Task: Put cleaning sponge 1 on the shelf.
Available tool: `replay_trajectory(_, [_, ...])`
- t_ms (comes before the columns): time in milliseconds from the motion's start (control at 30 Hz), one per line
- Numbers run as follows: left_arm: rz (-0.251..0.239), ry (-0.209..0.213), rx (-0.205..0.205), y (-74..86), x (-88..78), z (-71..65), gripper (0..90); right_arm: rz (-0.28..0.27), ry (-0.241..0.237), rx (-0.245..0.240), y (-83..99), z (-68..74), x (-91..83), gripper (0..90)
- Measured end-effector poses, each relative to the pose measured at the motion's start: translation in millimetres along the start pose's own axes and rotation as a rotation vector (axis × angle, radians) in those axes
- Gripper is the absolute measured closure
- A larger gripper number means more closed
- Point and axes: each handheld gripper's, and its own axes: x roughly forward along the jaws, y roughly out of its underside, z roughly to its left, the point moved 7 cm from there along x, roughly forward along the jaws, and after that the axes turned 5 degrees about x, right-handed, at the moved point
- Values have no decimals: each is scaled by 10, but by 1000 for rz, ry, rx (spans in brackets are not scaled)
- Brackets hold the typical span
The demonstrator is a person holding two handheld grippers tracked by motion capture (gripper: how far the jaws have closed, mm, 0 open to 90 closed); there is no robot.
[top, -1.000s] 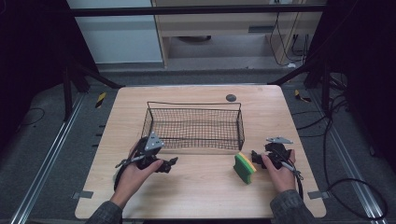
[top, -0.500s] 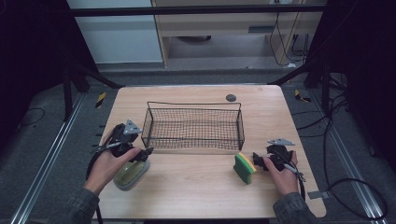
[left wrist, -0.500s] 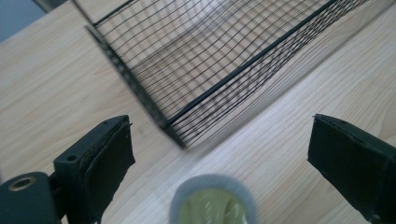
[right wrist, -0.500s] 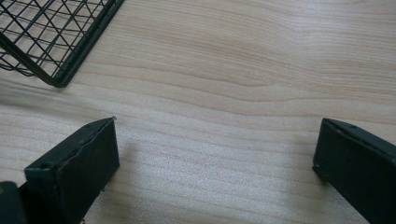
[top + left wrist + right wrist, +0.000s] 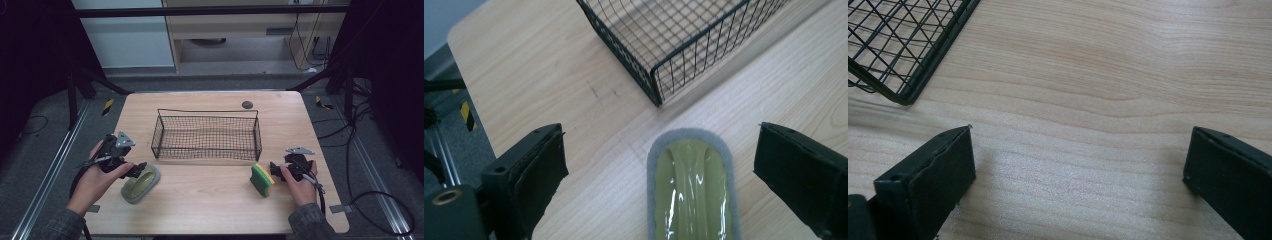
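Pale wood worktop [image 5: 210, 200], high view: a black wire basket [image 5: 207, 135] stands at the middle, toward the far side. My left claw [image 5: 140, 169] sits at the near left, touching the far end of an olive-green scrubber with a grey felt rim [image 5: 141, 183] that lies flat on the worktop, just near-left of the basket's corner. My right claw [image 5: 273, 170] sits at the near right, just beside a green-and-yellow sponge [image 5: 262, 180] standing on edge; whether it touches the sponge I cannot tell.

Left gripper view: my left claw [image 5: 659, 165] gapes wide, jaws well apart, gripping nothing. The scrubber [image 5: 691, 195] lies between them, its glossy wrapped top facing up, touching neither jaw. The basket's corner [image 5: 659, 97] stands just beyond it.

Right gripper view: my right claw [image 5: 1080, 165] is spread wide over bare worktop [image 5: 1098, 75], gripping nothing. A basket corner [image 5: 903, 97] shows at the far left.
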Motion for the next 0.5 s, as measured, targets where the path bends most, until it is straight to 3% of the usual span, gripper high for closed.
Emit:
replay_trajectory(300, [107, 47, 7, 95, 154, -61, 72, 2, 5, -10, -9, -8, 13, 4])
replay_trajectory(500, [180, 117, 5, 128, 352, -114, 154, -1, -4, -15, -9, -9, 11, 4])
